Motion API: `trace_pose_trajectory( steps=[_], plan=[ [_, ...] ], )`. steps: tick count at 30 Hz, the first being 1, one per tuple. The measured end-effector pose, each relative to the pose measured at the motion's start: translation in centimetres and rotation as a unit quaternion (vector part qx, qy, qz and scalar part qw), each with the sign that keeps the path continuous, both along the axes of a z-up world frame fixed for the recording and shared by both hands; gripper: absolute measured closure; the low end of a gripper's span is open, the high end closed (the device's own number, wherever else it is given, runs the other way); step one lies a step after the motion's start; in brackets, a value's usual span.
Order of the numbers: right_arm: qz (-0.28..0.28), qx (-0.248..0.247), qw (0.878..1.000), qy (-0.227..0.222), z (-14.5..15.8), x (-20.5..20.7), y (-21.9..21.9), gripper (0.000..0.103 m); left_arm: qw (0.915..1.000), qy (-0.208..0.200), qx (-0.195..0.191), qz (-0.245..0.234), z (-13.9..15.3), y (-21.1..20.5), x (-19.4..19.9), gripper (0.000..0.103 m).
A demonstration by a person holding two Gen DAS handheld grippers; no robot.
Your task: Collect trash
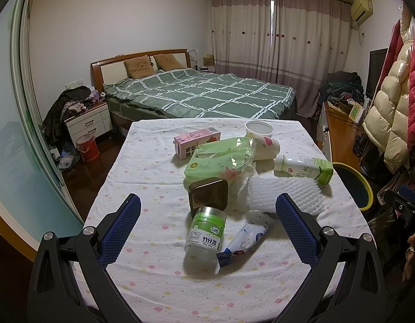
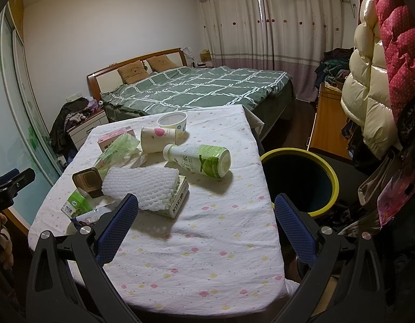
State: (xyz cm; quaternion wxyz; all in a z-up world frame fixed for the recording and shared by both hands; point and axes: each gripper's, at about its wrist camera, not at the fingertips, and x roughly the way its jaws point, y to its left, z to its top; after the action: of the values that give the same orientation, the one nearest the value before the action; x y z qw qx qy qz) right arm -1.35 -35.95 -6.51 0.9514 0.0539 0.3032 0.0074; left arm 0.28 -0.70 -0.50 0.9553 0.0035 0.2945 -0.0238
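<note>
Trash lies scattered on a table with a flowered cloth (image 1: 142,177) (image 2: 207,242). My left gripper (image 1: 207,204) is open above the near end, with a clear toothpick jar with a green label (image 1: 206,235) and a squeezed tube (image 1: 247,238) lying between its fingers. Behind them are a brown tray (image 1: 208,195), a green tissue pack (image 1: 220,158), white foam netting (image 1: 285,193) and a green-labelled bottle (image 1: 304,171). My right gripper (image 2: 206,206) is open over the table's right edge, empty. The foam netting (image 2: 140,183) rests on a small box (image 2: 177,202), and the bottle (image 2: 199,160) lies behind them.
A dark bin with a yellow rim (image 2: 331,172) (image 1: 367,185) stands on the floor at the table's right side. A pink carton (image 1: 196,141), a paper cup (image 1: 266,146) and a white tub (image 1: 258,129) sit at the far end. A bed (image 1: 202,94) is beyond, and jackets (image 2: 368,94) hang at right.
</note>
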Motion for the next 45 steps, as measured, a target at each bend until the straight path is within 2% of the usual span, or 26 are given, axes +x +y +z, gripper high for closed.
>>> trace_pose_trajectory(
  steps=[17,24,29,33,40,45],
  plan=[
    [0.002,0.002,1.000,0.006,-0.8,0.4,0.6,0.006,1.0000,0.001,0.001,0.000,-0.2,-0.2,0.0,0.004],
    [0.013,0.007,1.000,0.020,-1.4,2.6,0.7,0.006,1.0000,-0.001,0.004,0.004,-0.6,0.1,0.3,0.004],
    [0.039,0.023,0.998,0.036,-1.9,5.4,2.2,0.006,0.9999,-0.002,0.005,0.011,-0.3,0.9,0.9,0.004],
    [0.078,0.025,0.996,0.026,-1.2,8.0,5.4,0.006,0.9997,-0.014,0.005,0.019,0.4,1.9,0.7,0.004],
    [0.120,0.002,0.992,0.031,-0.6,14.0,11.1,0.007,0.9990,-0.022,0.015,0.037,1.1,3.8,0.7,0.004],
    [0.142,-0.008,0.988,0.066,-2.1,18.2,14.4,0.021,0.9994,-0.008,0.009,0.033,0.6,4.5,1.5,0.004]
  ],
)
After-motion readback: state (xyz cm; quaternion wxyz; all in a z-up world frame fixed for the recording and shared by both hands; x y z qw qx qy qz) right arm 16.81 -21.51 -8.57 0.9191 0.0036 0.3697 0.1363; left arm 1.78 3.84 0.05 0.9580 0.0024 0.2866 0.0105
